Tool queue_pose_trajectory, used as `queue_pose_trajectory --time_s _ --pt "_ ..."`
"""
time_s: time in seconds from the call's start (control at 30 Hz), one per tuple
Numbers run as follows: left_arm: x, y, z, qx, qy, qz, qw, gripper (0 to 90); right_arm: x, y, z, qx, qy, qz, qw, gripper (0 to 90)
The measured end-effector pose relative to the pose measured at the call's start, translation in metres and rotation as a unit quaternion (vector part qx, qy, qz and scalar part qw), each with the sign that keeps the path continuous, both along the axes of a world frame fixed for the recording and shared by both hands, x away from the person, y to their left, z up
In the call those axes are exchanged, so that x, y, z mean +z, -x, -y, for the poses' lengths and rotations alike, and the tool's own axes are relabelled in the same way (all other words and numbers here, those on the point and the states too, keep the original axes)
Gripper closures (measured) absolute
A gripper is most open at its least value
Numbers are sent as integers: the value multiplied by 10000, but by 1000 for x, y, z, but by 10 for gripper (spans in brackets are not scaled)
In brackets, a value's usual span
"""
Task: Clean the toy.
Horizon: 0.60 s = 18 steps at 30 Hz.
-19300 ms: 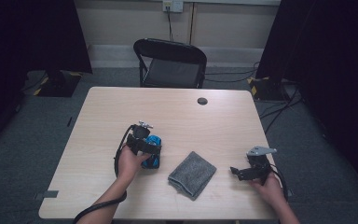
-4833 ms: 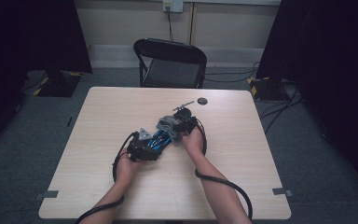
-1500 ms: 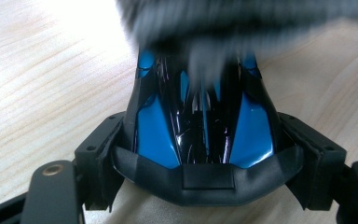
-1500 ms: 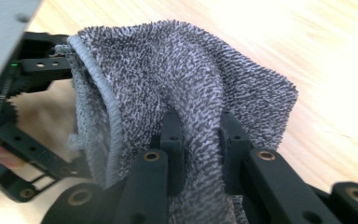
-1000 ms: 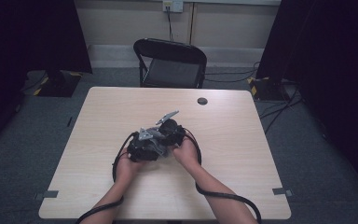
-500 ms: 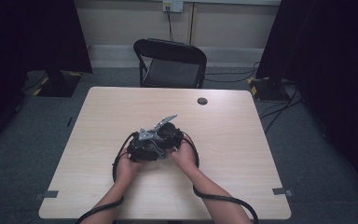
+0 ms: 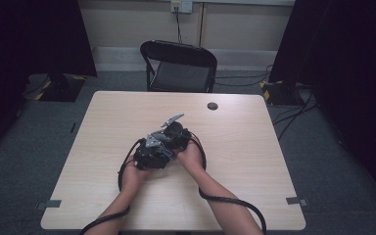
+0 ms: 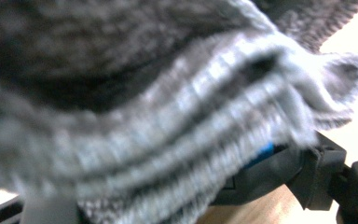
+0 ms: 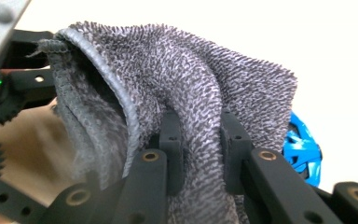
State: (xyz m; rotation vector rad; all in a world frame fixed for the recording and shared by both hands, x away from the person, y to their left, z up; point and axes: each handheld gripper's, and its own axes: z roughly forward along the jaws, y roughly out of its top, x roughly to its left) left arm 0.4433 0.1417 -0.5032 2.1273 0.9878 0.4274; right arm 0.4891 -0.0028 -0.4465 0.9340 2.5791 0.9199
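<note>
Right gripper view is showing the right gripper (image 9: pixel 199 140) pinching a fold of the grey towel (image 9: pixel 177 93) between its jaws, a blue object (image 9: pixel 303 149) sitting just behind. Doing this well probably means keeping that pinch firm and moving both hands together so the cloth is not slipping. In the high view both hands are meeting at the table's (image 7: pixel 254 147) middle, forearms angling inward. The left gripper (image 7: pixel 149 154) is pressing close against the towel; its jaws are hidden, so I cannot tell its grip.

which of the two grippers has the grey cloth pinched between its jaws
The right gripper: its jaws close on a fold of the grey cloth. The left gripper's view is blurred cloth.
</note>
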Motion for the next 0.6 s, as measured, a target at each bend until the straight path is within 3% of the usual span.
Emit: queue_pose_trajectory --time_s 0.4,0.6 --pt "0 0 0 0 13 -5 10000 244 -2 -14 1 -132 0 -7 9999 754" --pt "0 0 0 0 12 -5 10000 245 -4 -22 11 -376 -107 -74 9992 755"
